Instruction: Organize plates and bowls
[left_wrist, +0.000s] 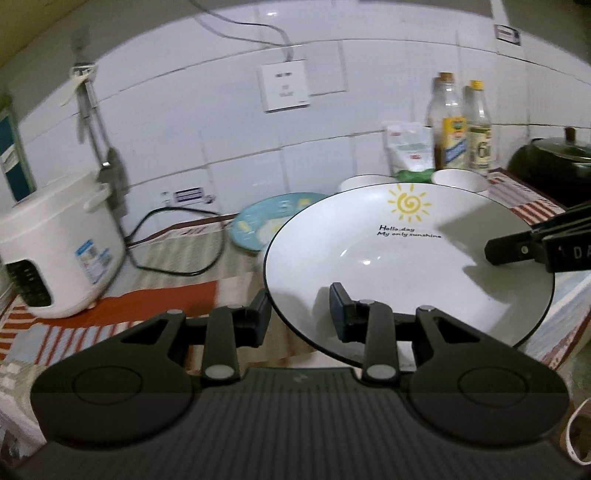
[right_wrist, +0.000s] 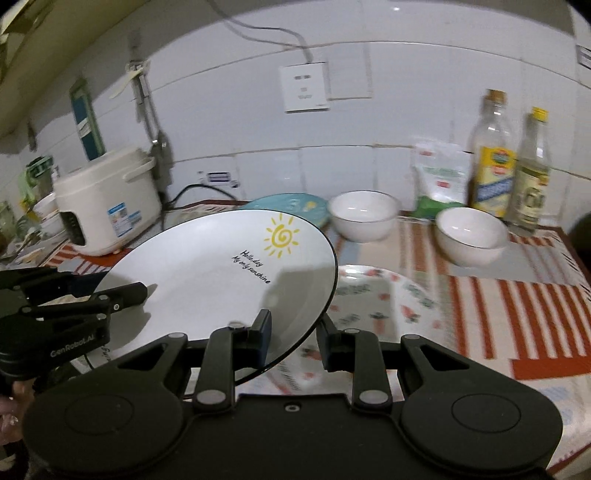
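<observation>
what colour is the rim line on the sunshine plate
Black, a thin line round the white sunshine plate; clearest in the right wrist view.

round white ceramic plate with thin black rim (right_wrist: 207, 258): yellow spiral sun, black script lettering
round pale blue plate (right_wrist: 295, 206): yellow and white marks
two plain white ceramic bowls (right_wrist: 364, 214), (right_wrist: 471, 236)
white shallow dish (right_wrist: 384, 302): red and green floral print
counter cloth (right_wrist: 517, 302): orange-red and white stripes
black plastic grippers (left_wrist: 301, 314), (right_wrist: 293, 341)
</observation>
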